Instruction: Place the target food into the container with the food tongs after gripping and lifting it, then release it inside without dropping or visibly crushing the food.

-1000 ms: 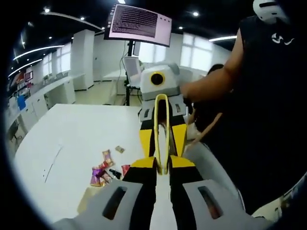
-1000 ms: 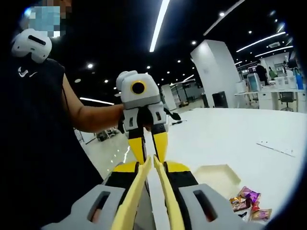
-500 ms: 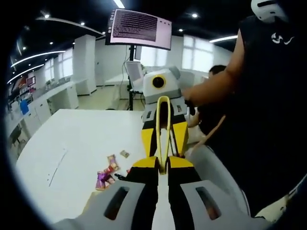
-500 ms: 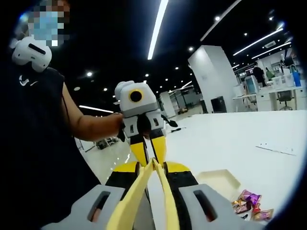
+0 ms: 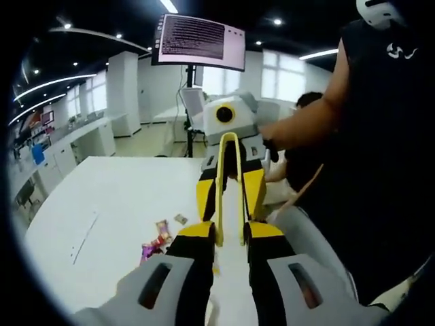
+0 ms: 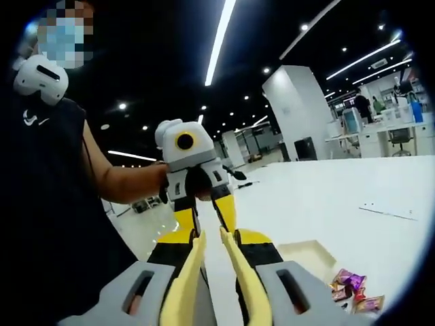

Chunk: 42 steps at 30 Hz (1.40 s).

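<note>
Beige container (image 6: 309,252) beside wrapped snacks (image 6: 353,291)

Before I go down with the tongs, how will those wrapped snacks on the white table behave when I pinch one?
The wrapped snacks look small and flat, so probably light and easy to lift. Their wrappers appear glossy, so one may slip between the yellow tongs or crinkle. They lie bunched together beside the container, so a neighbour could get nudged along.

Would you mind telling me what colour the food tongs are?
Yellow; the food tongs show best in the left gripper view, as a loop.
</note>
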{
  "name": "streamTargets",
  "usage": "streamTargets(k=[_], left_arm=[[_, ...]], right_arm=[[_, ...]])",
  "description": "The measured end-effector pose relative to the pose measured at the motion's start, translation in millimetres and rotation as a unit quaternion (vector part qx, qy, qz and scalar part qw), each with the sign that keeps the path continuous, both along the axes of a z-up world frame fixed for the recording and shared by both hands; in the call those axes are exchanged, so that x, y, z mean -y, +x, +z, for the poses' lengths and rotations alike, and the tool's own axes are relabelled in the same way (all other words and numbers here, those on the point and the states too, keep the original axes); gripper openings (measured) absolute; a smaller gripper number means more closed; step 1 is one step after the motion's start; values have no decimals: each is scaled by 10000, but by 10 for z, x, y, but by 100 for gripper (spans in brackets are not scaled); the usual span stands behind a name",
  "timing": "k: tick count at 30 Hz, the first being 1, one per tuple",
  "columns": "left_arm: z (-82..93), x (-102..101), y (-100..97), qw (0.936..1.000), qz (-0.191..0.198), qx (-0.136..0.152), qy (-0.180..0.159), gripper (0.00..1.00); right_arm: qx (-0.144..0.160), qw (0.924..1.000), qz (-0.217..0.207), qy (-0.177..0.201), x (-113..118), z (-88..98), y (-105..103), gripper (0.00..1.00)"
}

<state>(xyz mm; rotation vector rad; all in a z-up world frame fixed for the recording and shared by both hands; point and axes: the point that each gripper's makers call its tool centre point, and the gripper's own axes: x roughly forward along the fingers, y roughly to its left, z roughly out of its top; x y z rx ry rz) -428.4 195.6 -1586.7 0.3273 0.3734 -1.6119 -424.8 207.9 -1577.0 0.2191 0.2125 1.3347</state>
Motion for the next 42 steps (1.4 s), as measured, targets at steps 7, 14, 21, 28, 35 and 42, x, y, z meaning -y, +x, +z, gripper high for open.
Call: streamTargets(k=[7,14,21,28,35,42], left_arm=[[23,19,16,9998,176,98,-58,17],[121,87,62,9983,329,377,-295,17],[136,106,61,9985,349,234,-347,19],[154,-18,110,9981,505,141,-316,22],[152,6,24,9977,452,-322,-385,27],[193,-7,12,9972,387,-422,-482,16]], right_arm=[[86,10000,-45,2,22,20,26,23],[-87,9990,-168,416,134,104,65,23],[-29,9991,-158,381,141,125,57,24],[71,9992,-190,346,171,161,30,23],[149,9993,-8,333,114,187,-16,24],[161,9990,77,400,104,244,-37,24]])
